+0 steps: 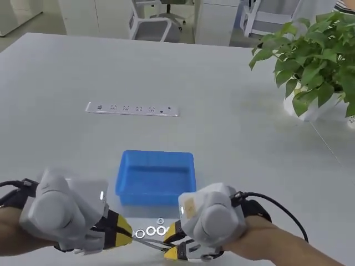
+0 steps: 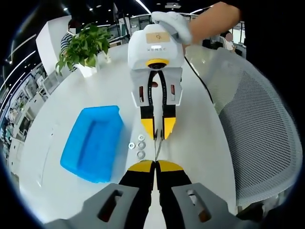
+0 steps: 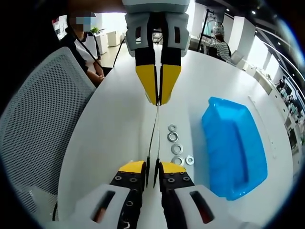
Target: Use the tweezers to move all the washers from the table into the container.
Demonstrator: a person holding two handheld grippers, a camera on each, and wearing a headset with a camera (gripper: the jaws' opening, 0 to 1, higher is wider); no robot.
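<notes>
While left claw (image 2: 155,164) and right claw (image 3: 152,168) each clench one end of tweezers (image 3: 153,129), we count four, maybe five washers (image 3: 177,148) on surface (image 3: 109,124), just beside blue container (image 3: 233,143). Container looks empty; none moved yet, we judge whole transfer left.

From the headset: looks forward and down across the white table (image 1: 233,111), close over the blue container (image 1: 155,177). From the left gripper (image 3: 158,100): sits low over the table, faces the right gripper (image 2: 157,135) nose to nose at close range. From the right gripper: faces back the opposite way. Shared by all three: blue container, washers (image 3: 173,137), tweezers (image 3: 153,138).
</notes>
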